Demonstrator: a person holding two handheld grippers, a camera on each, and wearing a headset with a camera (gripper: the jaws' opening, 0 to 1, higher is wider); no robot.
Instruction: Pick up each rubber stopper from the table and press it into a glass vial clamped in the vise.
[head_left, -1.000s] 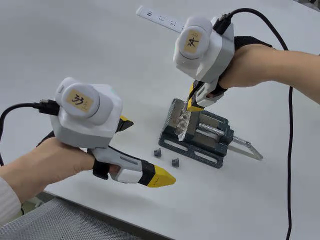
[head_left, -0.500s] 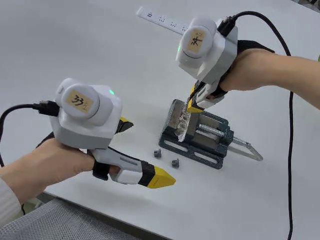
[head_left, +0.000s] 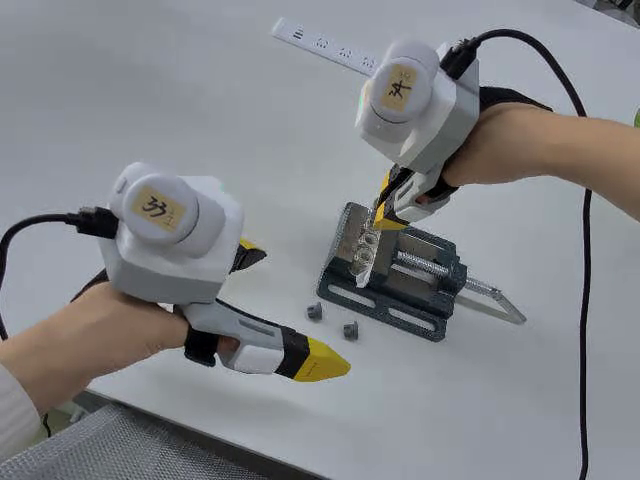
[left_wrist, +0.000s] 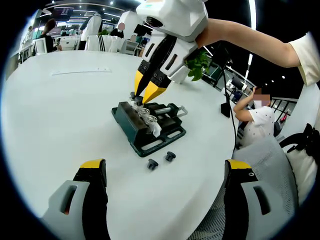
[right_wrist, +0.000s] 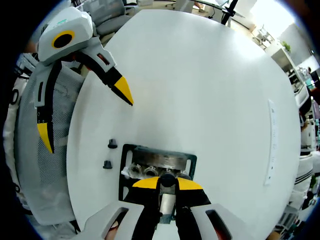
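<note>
Rubber stopper (right_wrist: 167, 178), dark, sits pinched between the narrow yellow tips of the right claw (head_left: 379, 221), directly over the row of glass vials (head_left: 364, 250) clamped in the vise (head_left: 405, 292); whether it touches a vial mouth I cannot tell. Two more stoppers (head_left: 314, 312) (head_left: 350, 328) lie on the white surface (head_left: 150, 100) just beside the vise base. The left claw (right_wrist: 88, 125) hangs wide and empty, apart from the vise.

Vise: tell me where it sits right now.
In the head view the vise sits right of centre on the white table, under the right hand-held gripper, with two loose stoppers beside its near edge.
</note>
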